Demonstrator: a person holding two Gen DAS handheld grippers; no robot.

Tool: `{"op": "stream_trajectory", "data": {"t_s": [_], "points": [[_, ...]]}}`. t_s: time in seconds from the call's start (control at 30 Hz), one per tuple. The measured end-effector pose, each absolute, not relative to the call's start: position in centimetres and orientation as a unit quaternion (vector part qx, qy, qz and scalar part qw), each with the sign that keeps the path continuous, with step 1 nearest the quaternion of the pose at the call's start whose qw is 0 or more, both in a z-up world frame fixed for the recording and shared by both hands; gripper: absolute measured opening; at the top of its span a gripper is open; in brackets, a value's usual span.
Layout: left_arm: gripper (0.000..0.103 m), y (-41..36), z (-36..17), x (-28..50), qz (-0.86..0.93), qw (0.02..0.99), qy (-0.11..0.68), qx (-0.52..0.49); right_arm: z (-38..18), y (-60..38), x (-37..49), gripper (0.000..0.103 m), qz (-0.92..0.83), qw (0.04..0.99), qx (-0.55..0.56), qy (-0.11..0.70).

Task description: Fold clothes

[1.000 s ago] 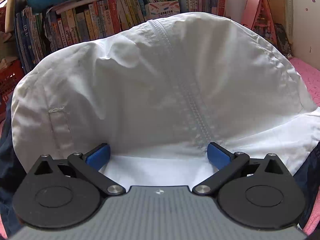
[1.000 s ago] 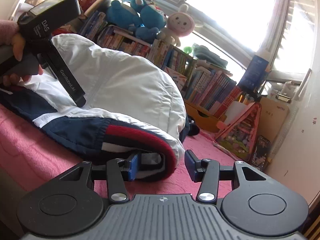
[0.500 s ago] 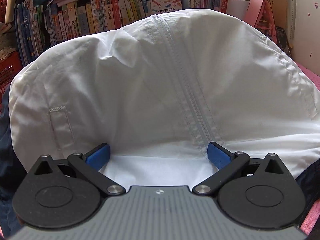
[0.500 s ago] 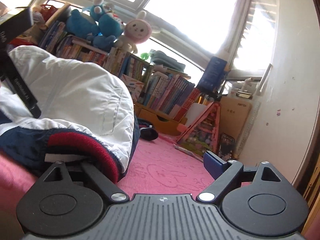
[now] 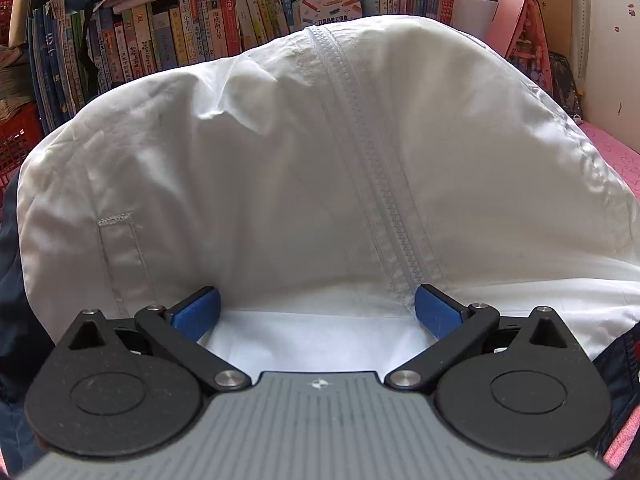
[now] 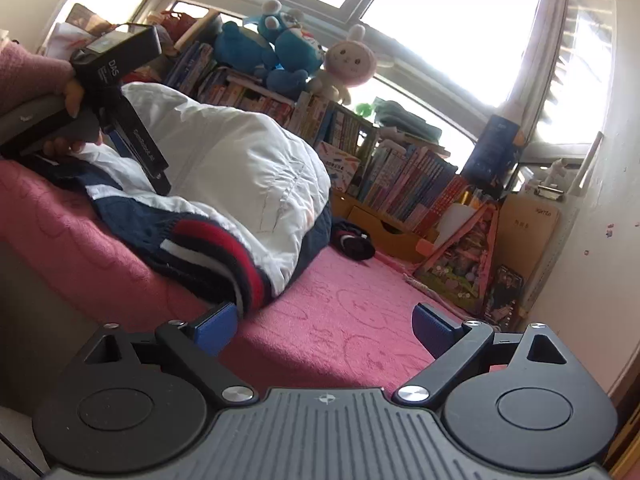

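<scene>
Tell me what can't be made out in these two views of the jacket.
- Left wrist view: white zipped jacket fills the frame, hiding the pink bed cover beneath it.
- Right wrist view: left tool tips buried in jacket folds; contact unclear.
- Right wrist view: small dark bundle behind the jacket, unidentifiable.

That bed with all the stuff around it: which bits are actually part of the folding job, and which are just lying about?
Part of the job:
- white jacket with navy and red trim
- left gripper, open, over the jacket
- right gripper, open, empty
- pink bedspread under it

Just lying about:
- books
- plush toys
- small dark item beyond the jacket
</scene>
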State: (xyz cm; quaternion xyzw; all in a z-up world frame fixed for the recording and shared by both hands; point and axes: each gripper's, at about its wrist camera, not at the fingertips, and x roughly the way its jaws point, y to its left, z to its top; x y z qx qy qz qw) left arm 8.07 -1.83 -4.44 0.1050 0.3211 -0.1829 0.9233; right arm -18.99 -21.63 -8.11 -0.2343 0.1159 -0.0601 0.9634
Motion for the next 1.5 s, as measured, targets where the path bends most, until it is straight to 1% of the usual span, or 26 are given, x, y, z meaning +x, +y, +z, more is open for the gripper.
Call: {"op": "stream_trajectory", "data": {"t_s": [0.1,0.23,0.33,0.43,0.53,0.67,0.7,1.17,1.37,1.5], "points": [[0.103,-2.8,-3.1,7.0,-0.212,0.918,0.315,0.113,-8.5,-21.6,-20.0,0.097,-0.066,0.959,-0.249,0.118],[0.103,-5.4,0.6,5.0,-0.304,0.912,0.250,0.114,-7.9,-20.1,-19.7,0.097,-0.028,0.970,-0.223,0.091],[0.103,-8.6,0.1,6.6,-0.302,0.903,0.249,0.177,-7.6,-18.0,-18.3,0.098,-0.012,0.973,-0.222,0.070],[0.103,-10.6,-2.7,8.5,-0.284,0.889,0.272,0.235,-8.0,-16.1,-16.5,0.098,-0.031,0.965,-0.246,0.084],[0.103,-10.4,-4.8,9.2,-0.288,0.889,0.270,0.232,-8.3,-16.0,-15.7,0.099,-0.060,0.960,-0.254,0.099],[0.103,-9.3,-5.0,10.0,-0.301,0.888,0.288,0.194,-7.4,-17.6,-14.6,0.101,-0.099,0.963,-0.212,0.136],[0.103,-9.1,-5.0,10.2,-0.303,0.888,0.291,0.190,-7.2,-17.6,-14.2,0.103,-0.088,0.963,-0.209,0.144],[0.103,-8.7,-5.1,10.6,-0.309,0.886,0.298,0.176,-4.5,-16.1,-9.5,0.103,0.117,0.941,-0.186,0.259],[0.103,-8.7,-5.1,10.6,-0.309,0.886,0.298,0.175,-5.1,-13.9,-10.0,0.103,0.054,0.955,-0.212,0.201],[0.103,-8.6,-5.1,10.6,-0.310,0.886,0.299,0.173,-4.5,-14.3,-11.9,0.103,0.005,0.963,-0.223,0.152]]}}
